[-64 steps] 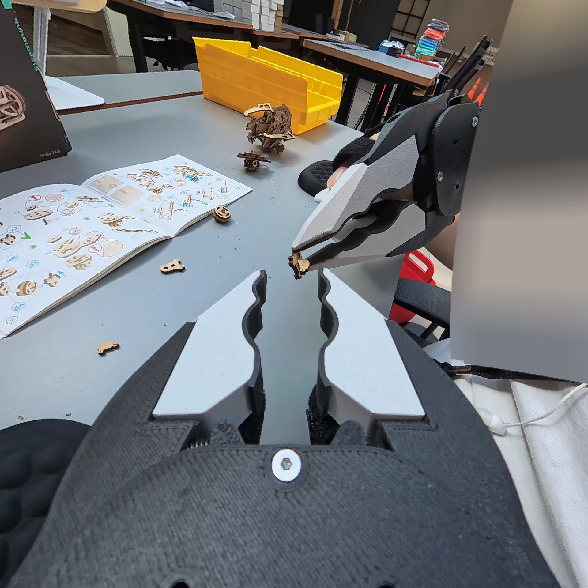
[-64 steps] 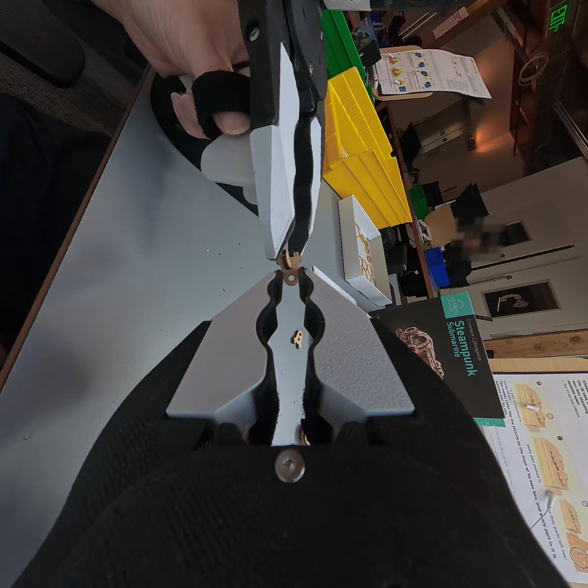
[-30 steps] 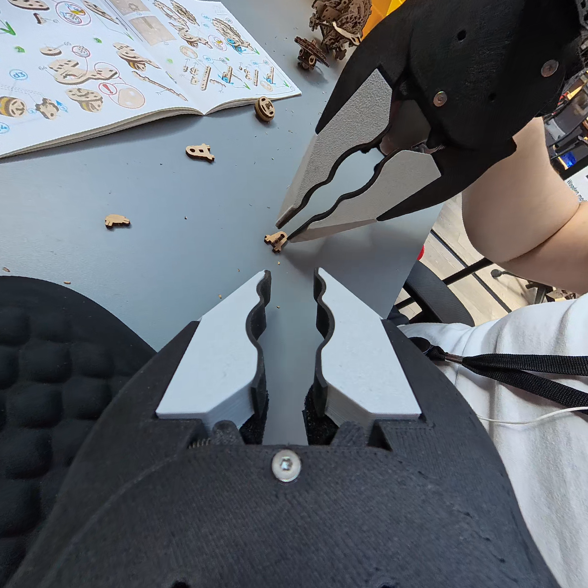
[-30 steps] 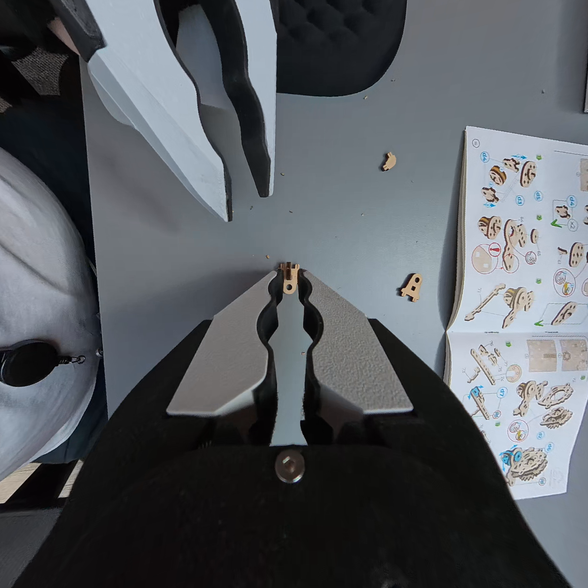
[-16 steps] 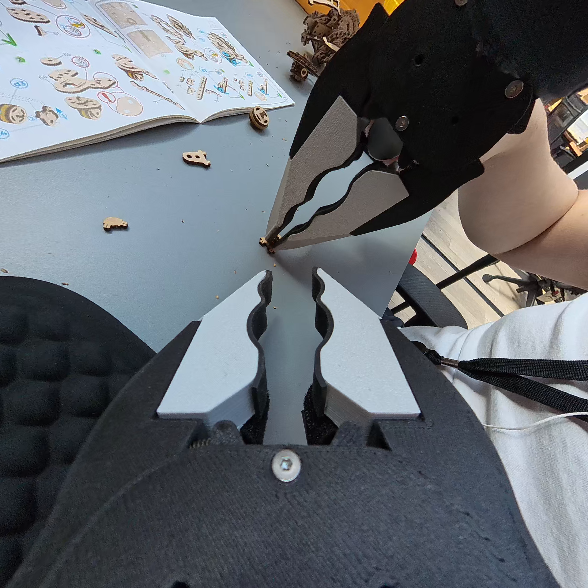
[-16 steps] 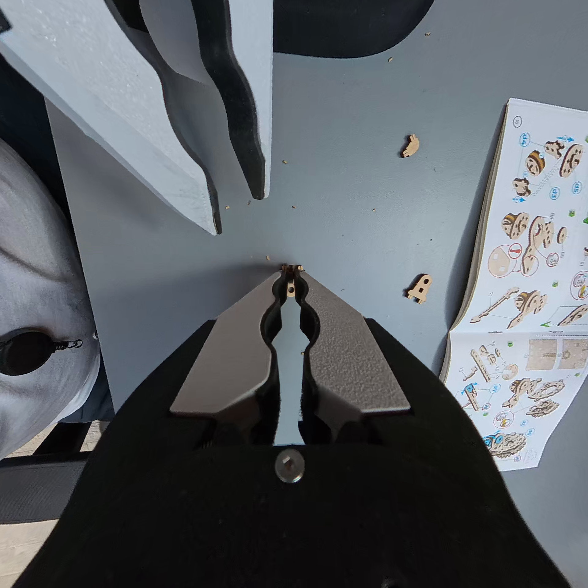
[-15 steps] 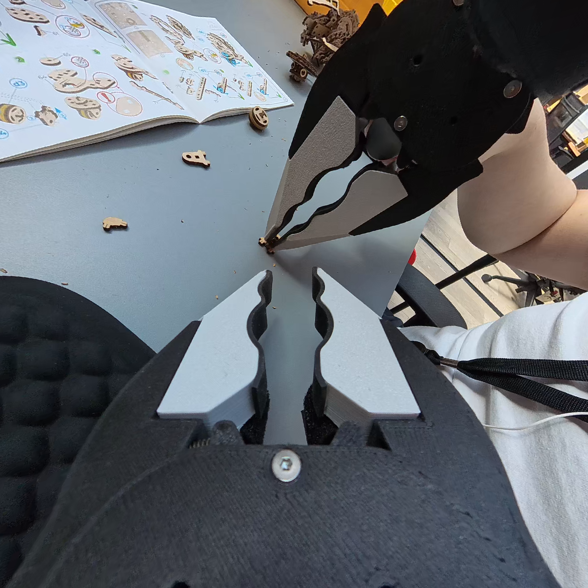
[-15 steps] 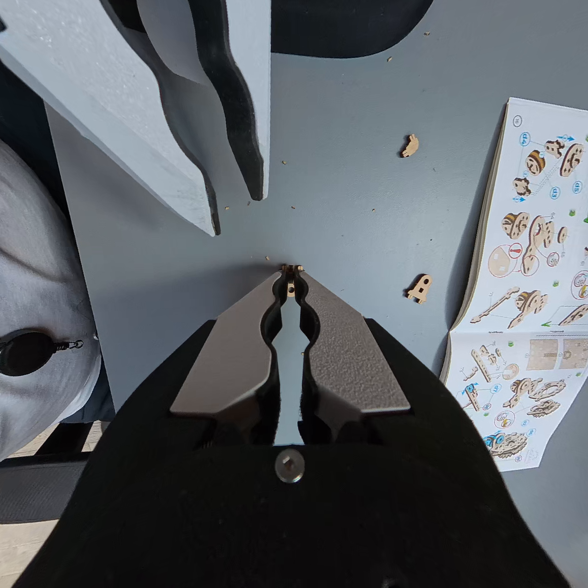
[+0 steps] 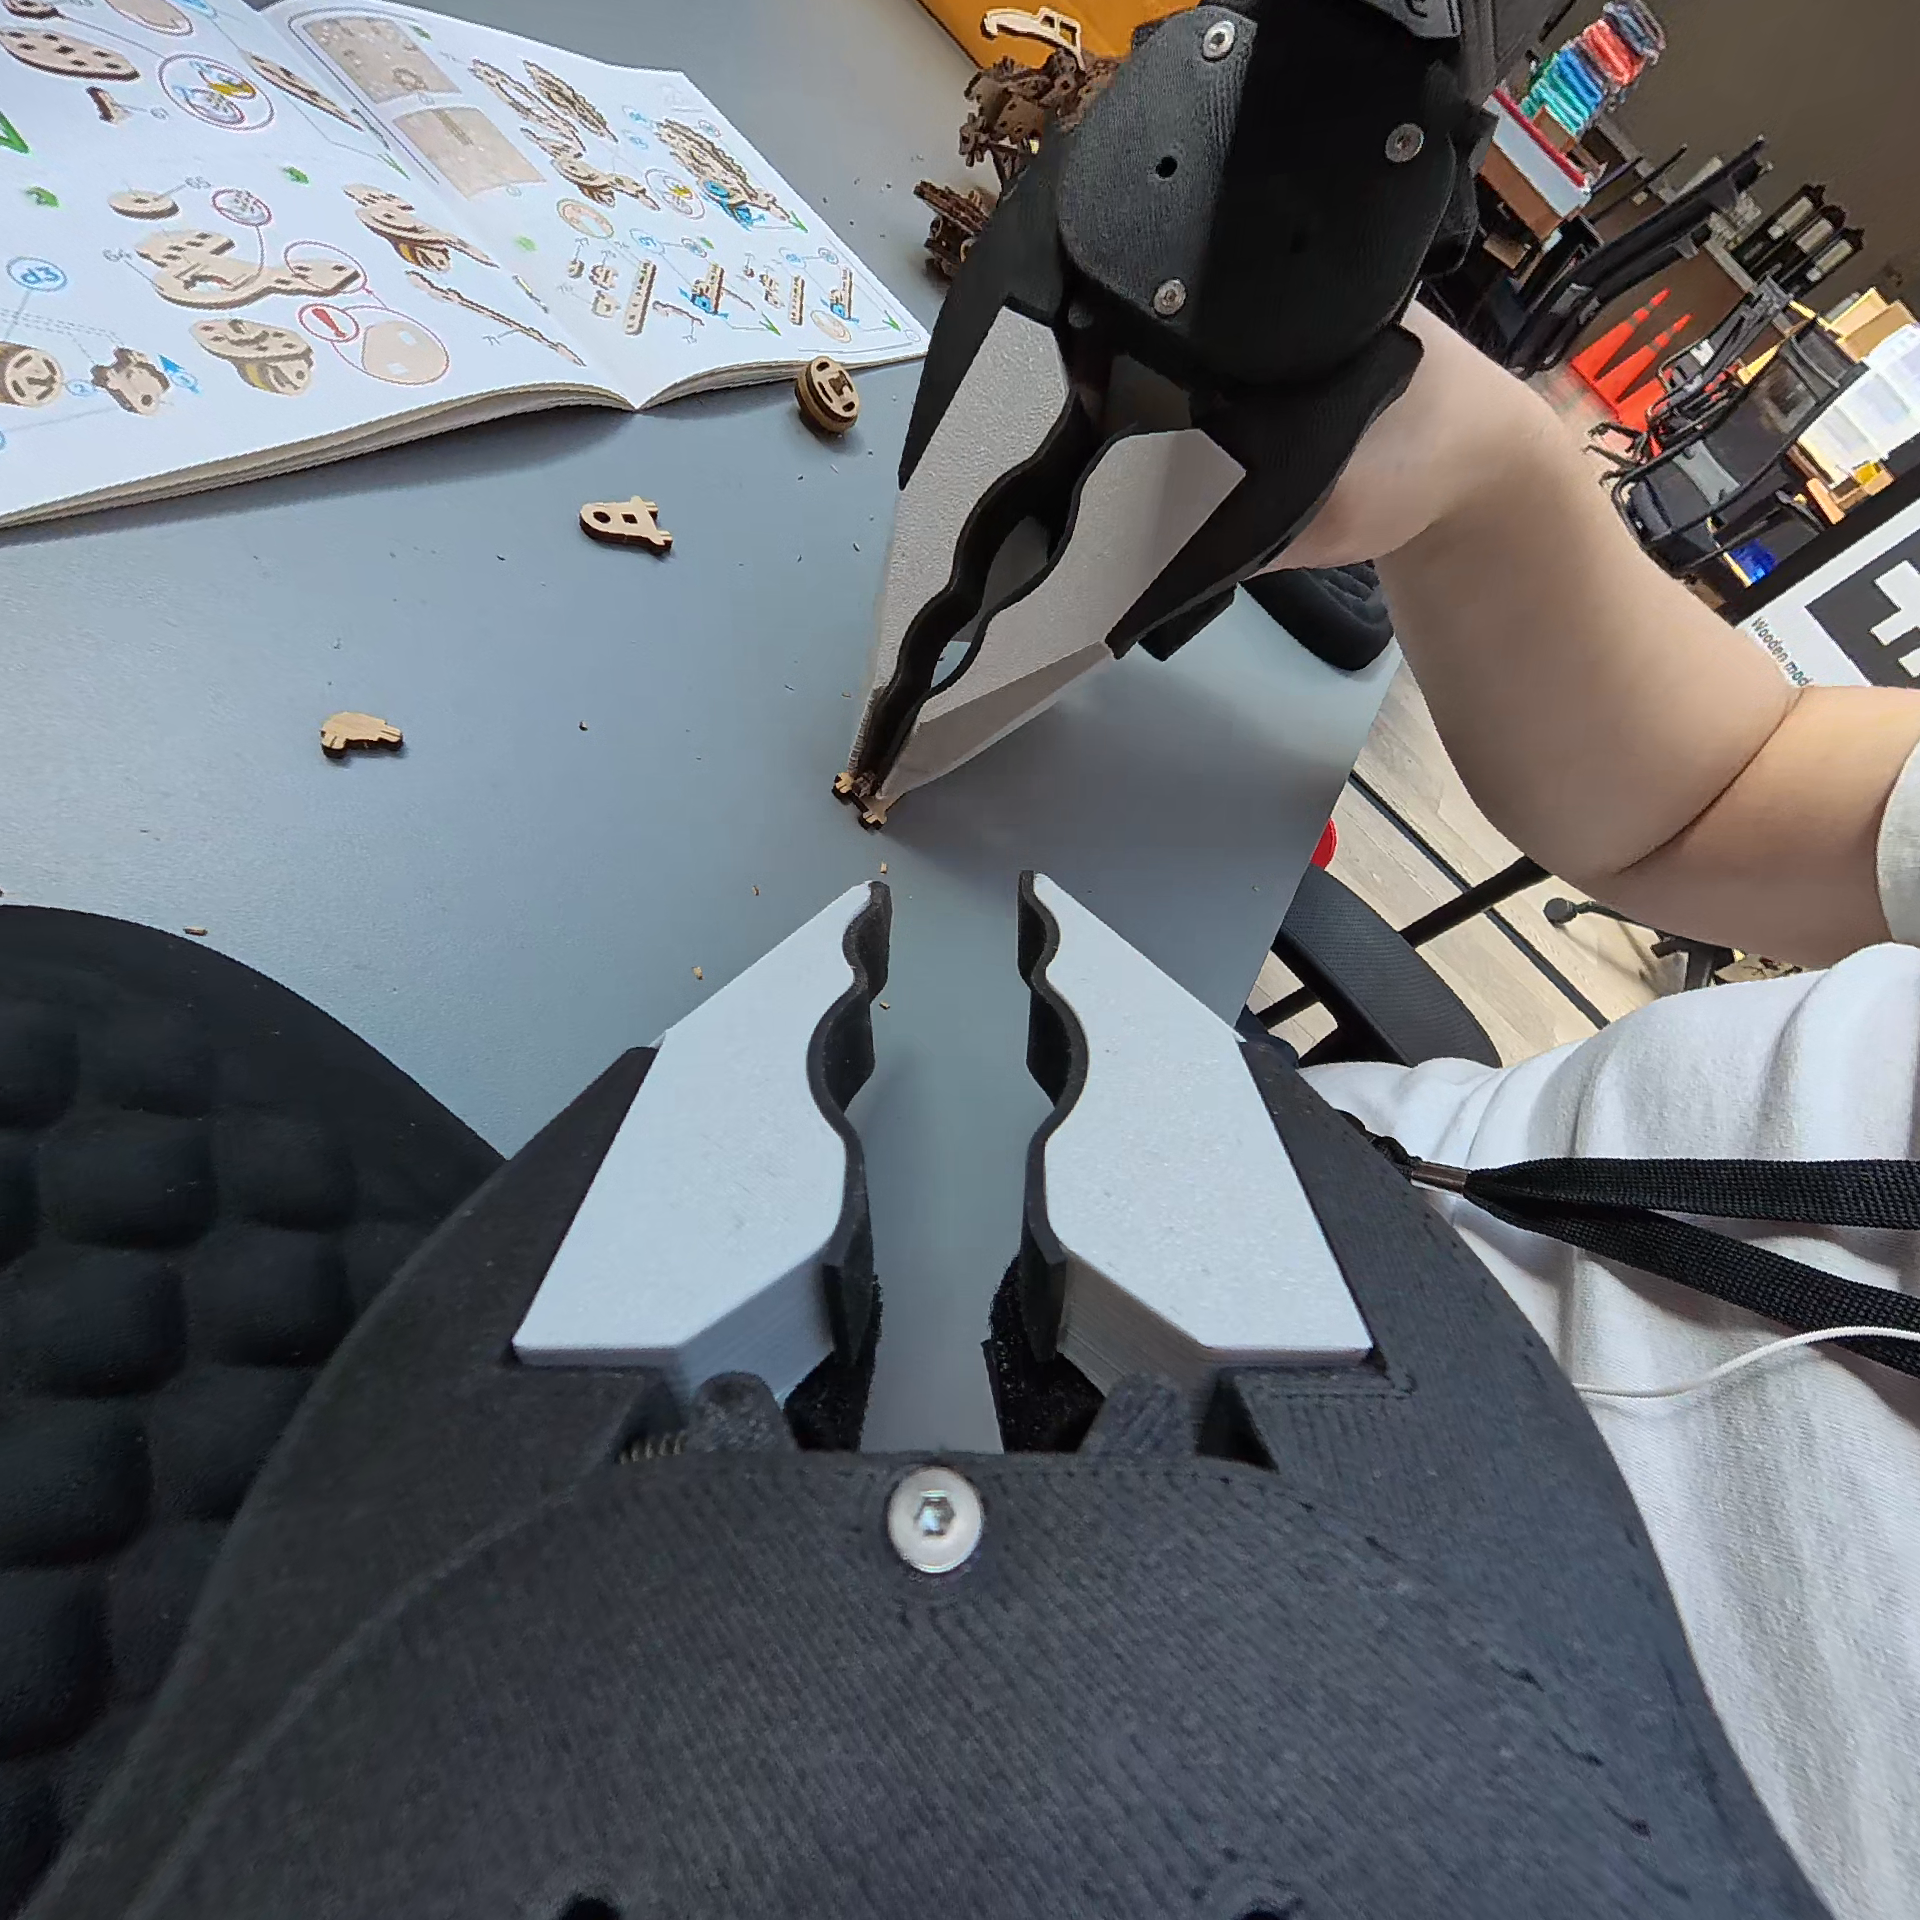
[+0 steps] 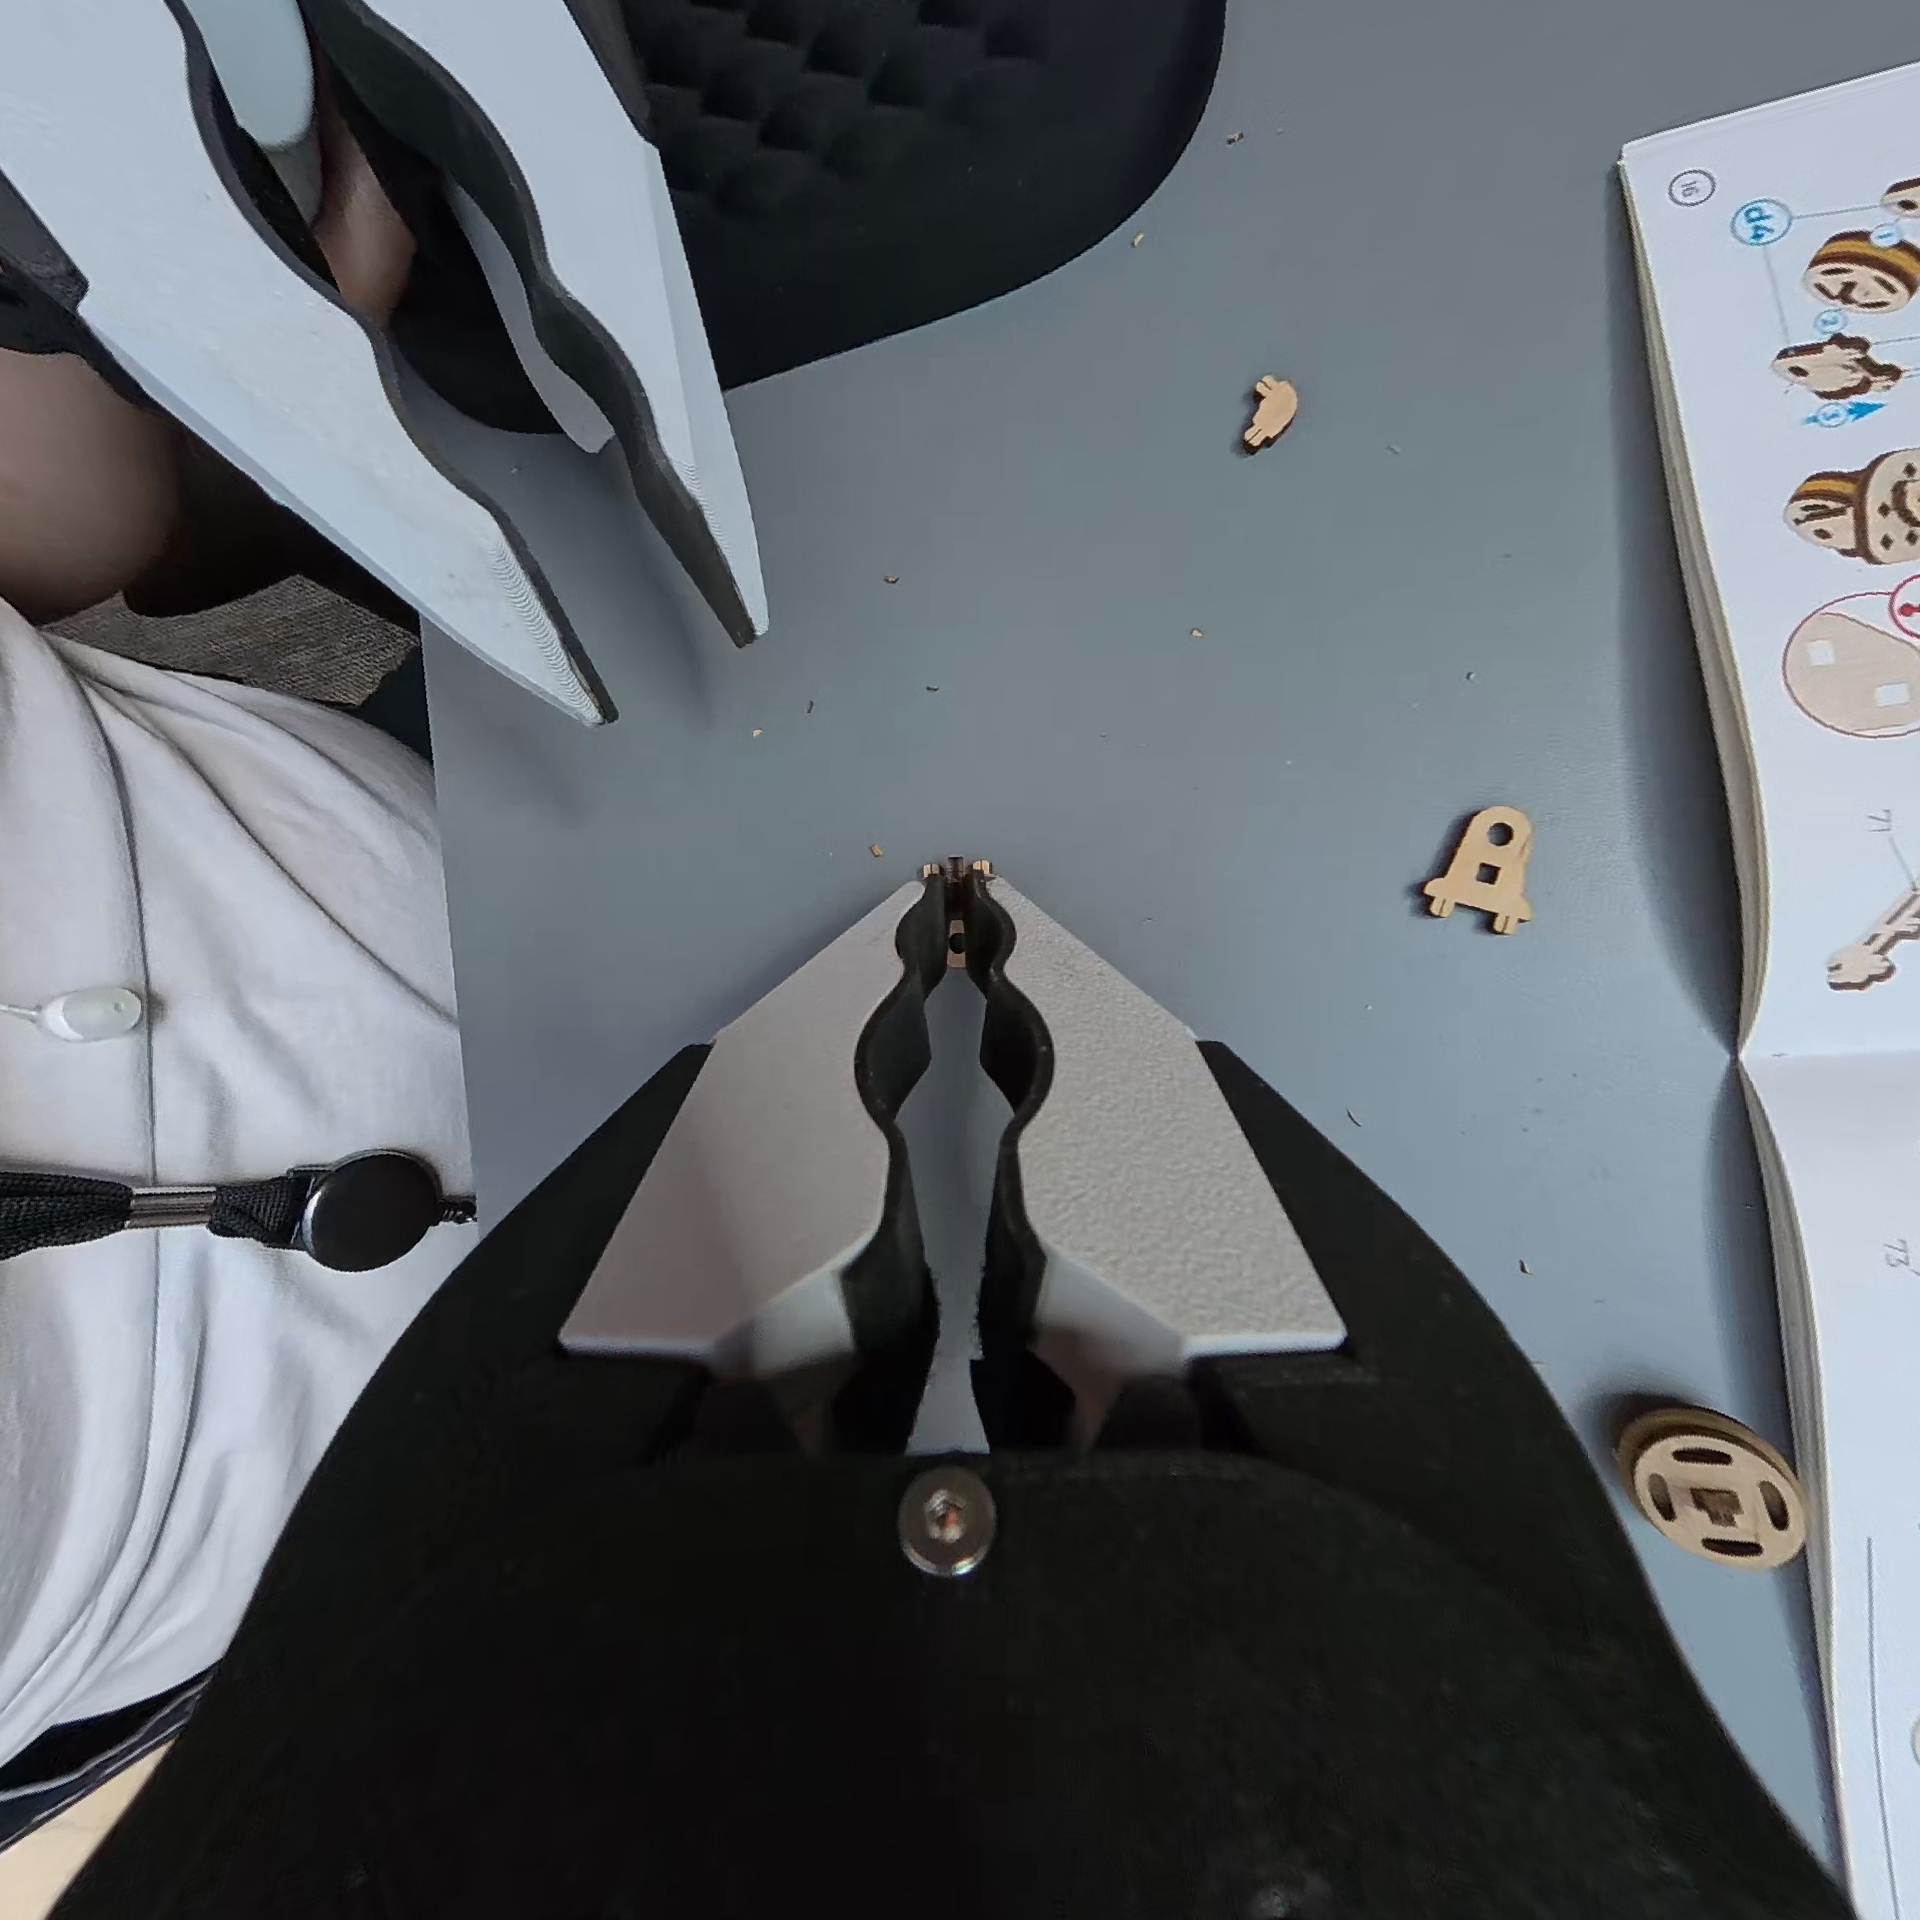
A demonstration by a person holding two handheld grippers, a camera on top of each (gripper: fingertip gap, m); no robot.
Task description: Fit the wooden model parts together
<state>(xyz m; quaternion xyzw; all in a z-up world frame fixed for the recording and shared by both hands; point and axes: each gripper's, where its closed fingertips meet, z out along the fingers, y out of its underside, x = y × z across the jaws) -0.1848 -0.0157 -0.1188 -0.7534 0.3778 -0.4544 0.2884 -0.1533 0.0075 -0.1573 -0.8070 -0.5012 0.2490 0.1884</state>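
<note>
My right gripper is shut on a small wooden part, whose end sticks out past the fingertips just above the grey table. In the left wrist view the right gripper points down at the table with the small wooden part in its tips. My left gripper is open and empty, its tips a short way from that part. In the right wrist view the left gripper hangs at the upper left, open.
Loose wooden parts lie on the table: a keyhole-shaped piece, a small curved piece and a round disc. An open instruction booklet lies beyond them. A part-built wooden model stands far back. A black cushioned pad lies at left. Some 6 cm of space lies between my two pairs of fingers.
My right gripper closed on the small wooden part and tilted up more steeply, lifting it off the table. My left gripper stayed open and nearly still.
</note>
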